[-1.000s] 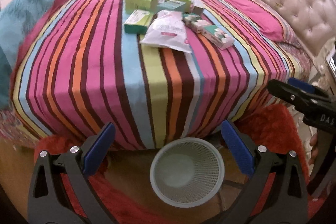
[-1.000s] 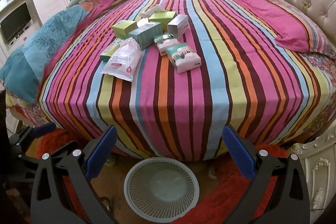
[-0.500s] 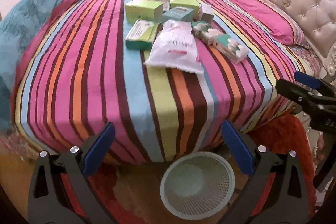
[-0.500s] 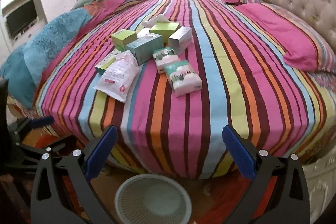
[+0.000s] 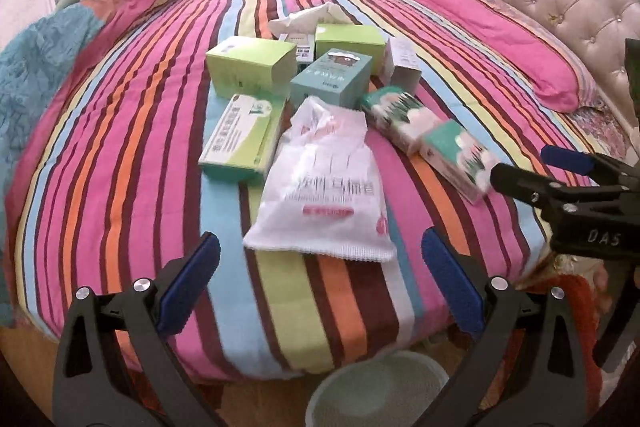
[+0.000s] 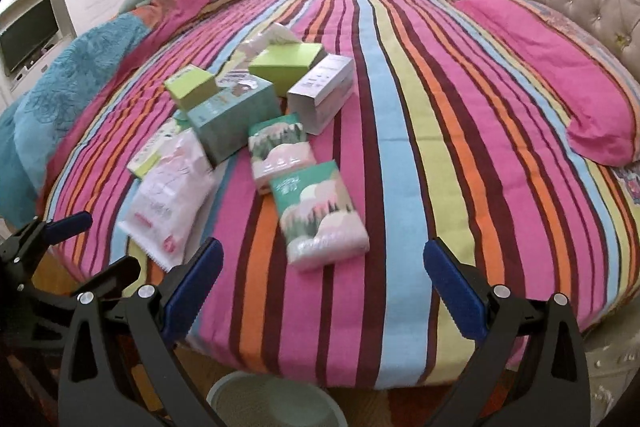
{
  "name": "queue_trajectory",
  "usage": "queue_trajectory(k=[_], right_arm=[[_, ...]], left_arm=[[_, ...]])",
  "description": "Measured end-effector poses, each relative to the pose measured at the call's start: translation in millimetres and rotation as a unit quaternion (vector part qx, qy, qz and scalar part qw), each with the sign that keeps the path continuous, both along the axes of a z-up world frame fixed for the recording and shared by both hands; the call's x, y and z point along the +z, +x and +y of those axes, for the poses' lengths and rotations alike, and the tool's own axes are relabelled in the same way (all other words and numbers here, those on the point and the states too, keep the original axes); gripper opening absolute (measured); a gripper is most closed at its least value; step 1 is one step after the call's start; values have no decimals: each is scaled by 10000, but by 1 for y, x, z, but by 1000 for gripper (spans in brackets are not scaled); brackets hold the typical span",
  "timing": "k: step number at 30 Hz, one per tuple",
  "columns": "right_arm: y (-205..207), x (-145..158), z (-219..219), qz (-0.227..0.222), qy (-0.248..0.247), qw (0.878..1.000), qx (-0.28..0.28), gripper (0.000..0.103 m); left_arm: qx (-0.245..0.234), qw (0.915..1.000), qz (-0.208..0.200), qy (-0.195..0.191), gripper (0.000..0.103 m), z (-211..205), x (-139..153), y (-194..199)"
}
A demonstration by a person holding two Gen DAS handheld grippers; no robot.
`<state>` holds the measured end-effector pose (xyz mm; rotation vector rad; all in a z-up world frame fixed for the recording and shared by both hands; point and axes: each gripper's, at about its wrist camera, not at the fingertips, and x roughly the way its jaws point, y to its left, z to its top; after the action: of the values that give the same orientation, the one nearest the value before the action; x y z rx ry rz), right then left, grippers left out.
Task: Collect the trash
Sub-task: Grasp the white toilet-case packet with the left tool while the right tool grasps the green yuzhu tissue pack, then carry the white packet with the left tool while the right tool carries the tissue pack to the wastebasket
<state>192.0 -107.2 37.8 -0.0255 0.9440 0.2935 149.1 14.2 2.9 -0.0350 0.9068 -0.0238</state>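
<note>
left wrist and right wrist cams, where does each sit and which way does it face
Left wrist: on the left gripper, facing the white plastic bag on the striped bed; own open fingers show, the right gripper beside.
Right wrist: on the right gripper, facing the tissue pack; own open fingers, the left gripper at its left.
Shared: bed, boxes, bag, basket.

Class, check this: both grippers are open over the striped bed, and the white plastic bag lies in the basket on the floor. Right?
Not quite. The white plastic bag lies on the striped bed, not in the basket; the left wrist view shows it. Both the left gripper and the right gripper are open.
</note>
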Motion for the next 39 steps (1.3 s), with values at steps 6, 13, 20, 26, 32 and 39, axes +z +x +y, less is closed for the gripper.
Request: queue_trajectory(k=[6, 13, 20, 26, 32, 39], right_arm=[[24, -14, 1, 212, -48, 9994, 261, 96], [36, -25, 5, 314, -277, 9971, 637, 96], [43, -37, 13, 315, -609, 9951, 711, 95], [40, -39, 18, 295, -492, 9956, 739, 66], [30, -29, 15, 402, -101, 9966, 709, 49], [21, -17, 6, 482, 218, 9965, 646, 49]], left_arm=[[160, 9997, 155, -51, 98, -4, -12, 23], [313, 9989, 359, 38, 98, -7, -26, 39], [550, 9961, 644, 249, 98, -3, -43, 54], [594, 9965, 561, 198, 82, -1, -41, 51], [426, 9980, 464, -36, 73, 1, -32, 38], [340, 9985, 230, -360, 73, 4, -13, 17]])
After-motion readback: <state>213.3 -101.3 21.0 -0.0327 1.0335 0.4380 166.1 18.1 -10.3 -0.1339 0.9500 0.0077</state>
